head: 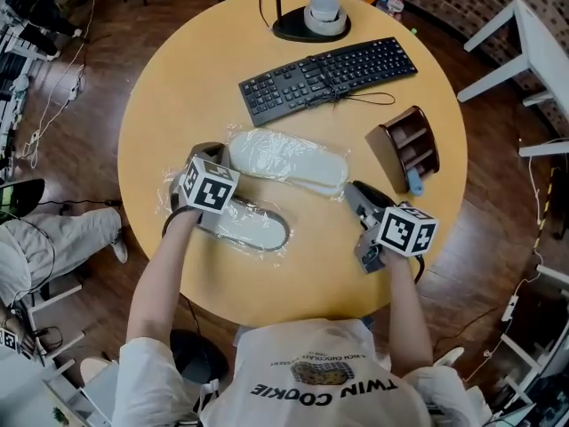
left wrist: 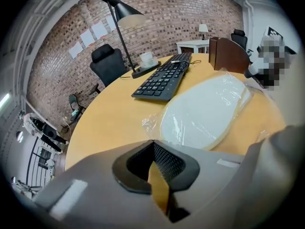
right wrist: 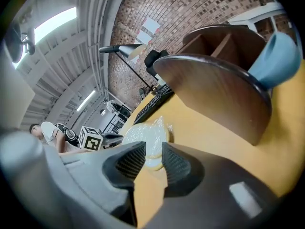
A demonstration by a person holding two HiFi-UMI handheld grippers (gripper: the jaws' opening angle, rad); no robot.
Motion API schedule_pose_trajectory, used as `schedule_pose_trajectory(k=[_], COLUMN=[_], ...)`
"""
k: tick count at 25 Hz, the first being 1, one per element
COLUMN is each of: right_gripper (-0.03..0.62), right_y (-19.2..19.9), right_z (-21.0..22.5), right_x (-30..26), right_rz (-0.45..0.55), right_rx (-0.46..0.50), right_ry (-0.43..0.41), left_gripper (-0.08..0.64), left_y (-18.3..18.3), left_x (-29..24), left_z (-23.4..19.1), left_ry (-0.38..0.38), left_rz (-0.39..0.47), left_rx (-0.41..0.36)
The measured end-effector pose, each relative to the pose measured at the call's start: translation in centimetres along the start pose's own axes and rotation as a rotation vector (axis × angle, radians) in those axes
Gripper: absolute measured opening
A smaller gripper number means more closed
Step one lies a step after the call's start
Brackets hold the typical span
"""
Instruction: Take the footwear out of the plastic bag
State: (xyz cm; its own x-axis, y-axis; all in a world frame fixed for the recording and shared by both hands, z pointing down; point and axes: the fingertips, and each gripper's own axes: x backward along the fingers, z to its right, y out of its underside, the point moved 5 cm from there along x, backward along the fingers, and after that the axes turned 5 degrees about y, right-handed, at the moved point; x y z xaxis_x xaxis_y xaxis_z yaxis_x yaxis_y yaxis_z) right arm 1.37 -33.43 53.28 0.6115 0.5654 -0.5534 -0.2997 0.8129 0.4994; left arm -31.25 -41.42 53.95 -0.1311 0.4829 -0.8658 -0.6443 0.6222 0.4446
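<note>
Footwear here = two flat slippers, each wrapped in thin clear film, lying side by side mid-table. The white slipper (head: 289, 160) sits sole-up nearer the keyboard (head: 327, 78). The grey-edged slipper (head: 253, 228) is closer to the person, w/ loose crinkly plastic (head: 171, 189) bunched at its left end.

Prob v. light and bendy, foam-type sole, so nothing fragile. The film looks slick tho and will likely slide along w/ the slipper unless one side is pinned. Best bet imo: one tool nips the loose film at an end, the other takes the slipper by its edge or heel thru the opening. Which end is open, can't tell.

The left gripper (left wrist: 152, 144) hangs at the left end of the pair, right by the grey-edged slipper, tips closed together w/ nothing in them. The right gripper (right wrist: 153, 159) is off to the right near the white slipper's end, jaws apart and empty, only table (head: 178, 87) showing btw them. The wooden organiser (head: 409, 145) stands just beyond it, so tight on that side.
</note>
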Motion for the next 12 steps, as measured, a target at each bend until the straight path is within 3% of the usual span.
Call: schedule_pose_trajectory(k=[7,12], right_gripper=[0.094,0.094], right_y=[-0.1,0.0], right_z=[0.5,1.1], right_x=[-0.1,-0.6], right_rz=[-0.029,-0.108], right_rx=[-0.006,0.096], right_ry=[-0.028,0.001], left_gripper=[0.006,0.006], left_y=[0.7,0.4], left_x=[-1.1,-1.4], left_z=[-0.3,-0.1], left_ry=[0.008,-0.017], left_rz=[-0.059,-0.065], left_rx=[-0.028,-0.103])
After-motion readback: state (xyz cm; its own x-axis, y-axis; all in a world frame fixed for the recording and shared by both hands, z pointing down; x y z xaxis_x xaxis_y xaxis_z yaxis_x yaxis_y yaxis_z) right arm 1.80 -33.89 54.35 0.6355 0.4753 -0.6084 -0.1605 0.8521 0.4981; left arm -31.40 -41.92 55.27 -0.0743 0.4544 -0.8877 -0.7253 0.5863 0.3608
